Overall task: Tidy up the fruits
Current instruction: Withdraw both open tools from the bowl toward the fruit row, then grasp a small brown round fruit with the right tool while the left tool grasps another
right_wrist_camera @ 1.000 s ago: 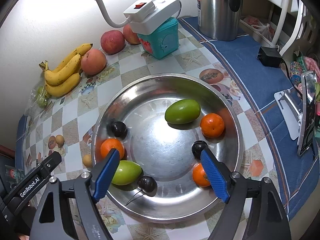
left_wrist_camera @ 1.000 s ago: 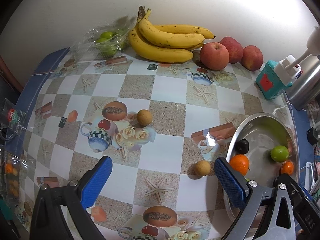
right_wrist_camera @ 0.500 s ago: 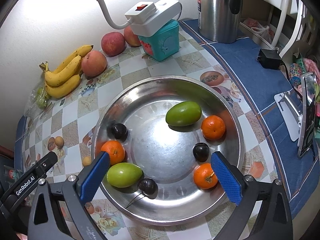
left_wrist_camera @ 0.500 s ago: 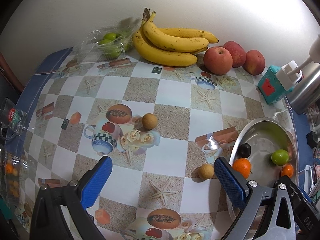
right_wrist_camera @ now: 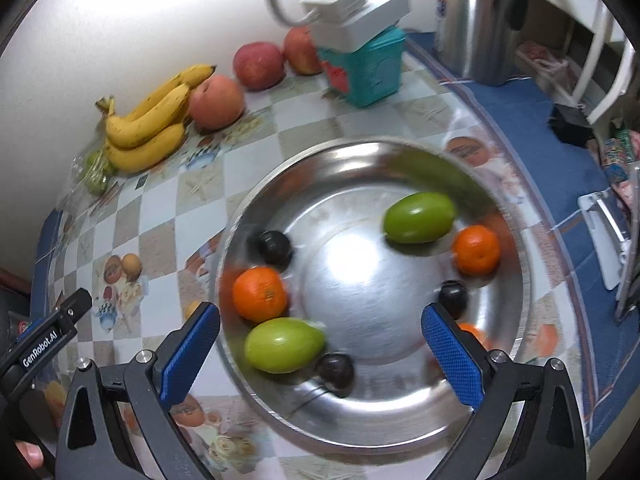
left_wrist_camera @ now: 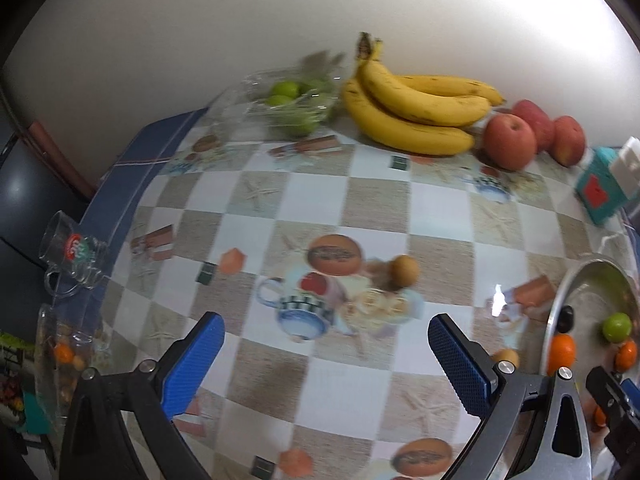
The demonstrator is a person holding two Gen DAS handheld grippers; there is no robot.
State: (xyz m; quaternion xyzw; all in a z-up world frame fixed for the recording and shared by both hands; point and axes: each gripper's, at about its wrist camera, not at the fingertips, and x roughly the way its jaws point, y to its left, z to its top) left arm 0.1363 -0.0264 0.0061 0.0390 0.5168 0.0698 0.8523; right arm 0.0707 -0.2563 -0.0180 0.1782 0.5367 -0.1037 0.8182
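A steel bowl (right_wrist_camera: 516, 240) fills the right wrist view, holding two green fruits (right_wrist_camera: 418, 217), oranges (right_wrist_camera: 259, 293) and dark plums (right_wrist_camera: 274, 245). My right gripper (right_wrist_camera: 320, 332) hangs open above the bowl's near side with nothing between its fingers. In the left wrist view a small tan fruit (left_wrist_camera: 405, 272) lies on the patterned tablecloth ahead of my open, empty left gripper (left_wrist_camera: 326, 340). A second tan fruit (left_wrist_camera: 507, 358) sits beside the bowl's rim (left_wrist_camera: 560, 308), partly behind the right finger. Bananas (left_wrist_camera: 416, 110) and apples (left_wrist_camera: 510, 142) line the wall.
A clear bag of limes (left_wrist_camera: 292, 100) lies left of the bananas. A teal box (right_wrist_camera: 366, 68) with a white power strip and a steel kettle (right_wrist_camera: 476, 20) stand behind the bowl. A glass mug (left_wrist_camera: 74, 254) and a packet of small fruits (left_wrist_camera: 66, 356) lie at the table's left edge.
The left gripper has swung left across the table, so the bowl slid toward the right edge of its view. The right gripper's jaws widened and it drew back slightly over the bowl.
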